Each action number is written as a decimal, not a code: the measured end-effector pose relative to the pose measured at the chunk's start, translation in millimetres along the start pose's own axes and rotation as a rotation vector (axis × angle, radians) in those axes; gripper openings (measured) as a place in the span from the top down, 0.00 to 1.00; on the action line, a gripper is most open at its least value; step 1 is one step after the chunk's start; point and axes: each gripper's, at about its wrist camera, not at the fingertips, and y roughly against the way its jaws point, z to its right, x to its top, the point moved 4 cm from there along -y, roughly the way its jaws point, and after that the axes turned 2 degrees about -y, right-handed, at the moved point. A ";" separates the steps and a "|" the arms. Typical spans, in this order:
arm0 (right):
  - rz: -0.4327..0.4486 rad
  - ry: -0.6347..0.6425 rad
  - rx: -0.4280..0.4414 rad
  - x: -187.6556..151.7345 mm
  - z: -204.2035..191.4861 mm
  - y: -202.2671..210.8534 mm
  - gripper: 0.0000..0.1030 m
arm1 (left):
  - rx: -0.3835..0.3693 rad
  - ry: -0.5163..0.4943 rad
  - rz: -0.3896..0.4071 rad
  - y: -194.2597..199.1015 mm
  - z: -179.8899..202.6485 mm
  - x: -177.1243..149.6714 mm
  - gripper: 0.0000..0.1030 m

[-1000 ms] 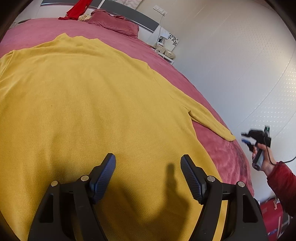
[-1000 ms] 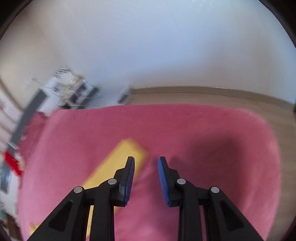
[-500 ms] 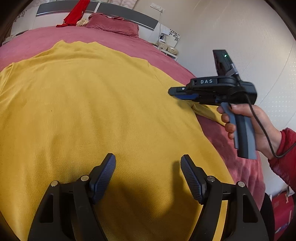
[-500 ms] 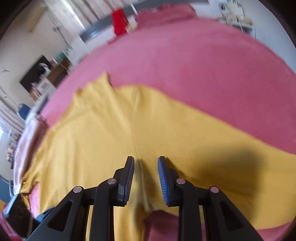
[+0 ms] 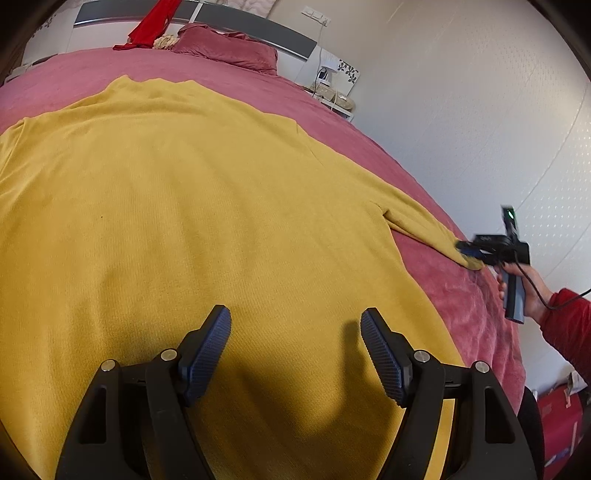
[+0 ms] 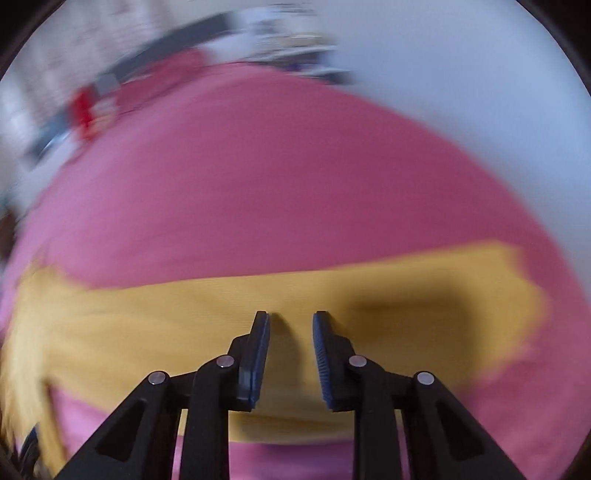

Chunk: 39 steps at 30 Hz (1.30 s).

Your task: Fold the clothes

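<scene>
Right hand-held gripper point(image 6: 291, 325) dropped to sleeve point(image 6: 406, 295) — jaws apart | left hand-held gripper point(image 5: 295, 321) open

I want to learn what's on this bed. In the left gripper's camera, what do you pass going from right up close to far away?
Left gripper → yellow sweater → pink bedspread → pink pillow → red cloth hanging at the headboard.
</scene>
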 end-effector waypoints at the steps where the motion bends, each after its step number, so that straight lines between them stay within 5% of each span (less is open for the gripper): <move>1: 0.024 -0.077 0.015 0.2 20.9 6.8 0.77 | -0.001 0.000 0.000 -0.7 -0.2 0.5 0.28; 4: 0.078 -0.189 0.047 -5.2 53.4 20.8 0.72 | 0.002 -0.003 -0.004 -3.6 0.4 2.4 0.27; 6: 0.034 -0.146 0.066 -11.8 43.5 10.1 0.72 | 0.008 -0.009 -0.006 -4.2 1.5 3.0 0.27; 11: 0.047 -0.090 -0.097 -16.2 18.3 6.8 0.73 | 0.044 -0.035 -0.023 -2.2 6.9 3.8 0.26; 16: 0.116 -0.327 0.144 -25.0 20.8 29.9 0.74 | 0.057 -0.073 -0.011 -4.9 21.4 41.6 0.26; 21: 0.057 -0.502 0.151 -35.4 95.6 41.0 0.73 | 0.110 -0.125 0.104 -23.8 30.0 105.9 0.26; 25: 0.015 -0.709 0.236 -48.5 141.3 34.4 0.73 | 0.196 -0.186 0.075 -65.8 35.3 135.2 0.26; 31: 0.105 -0.862 0.326 -53.9 172.5 22.7 0.74 | 0.247 -0.186 -0.014 -125.3 33.3 132.7 0.25; 36: 0.150 -0.840 0.382 -30.8 179.5 -1.0 0.75 | 0.322 -0.286 -0.049 -146.4 41.1 120.5 0.10; 37: 0.138 -0.818 0.382 -27.2 179.9 -8.5 0.88 | 0.321 -0.286 -0.053 -146.6 40.7 121.2 0.10; 39: 0.128 -0.809 0.374 -25.7 180.0 -9.7 0.94 | 0.300 -0.275 -0.057 -142.9 37.5 123.1 0.10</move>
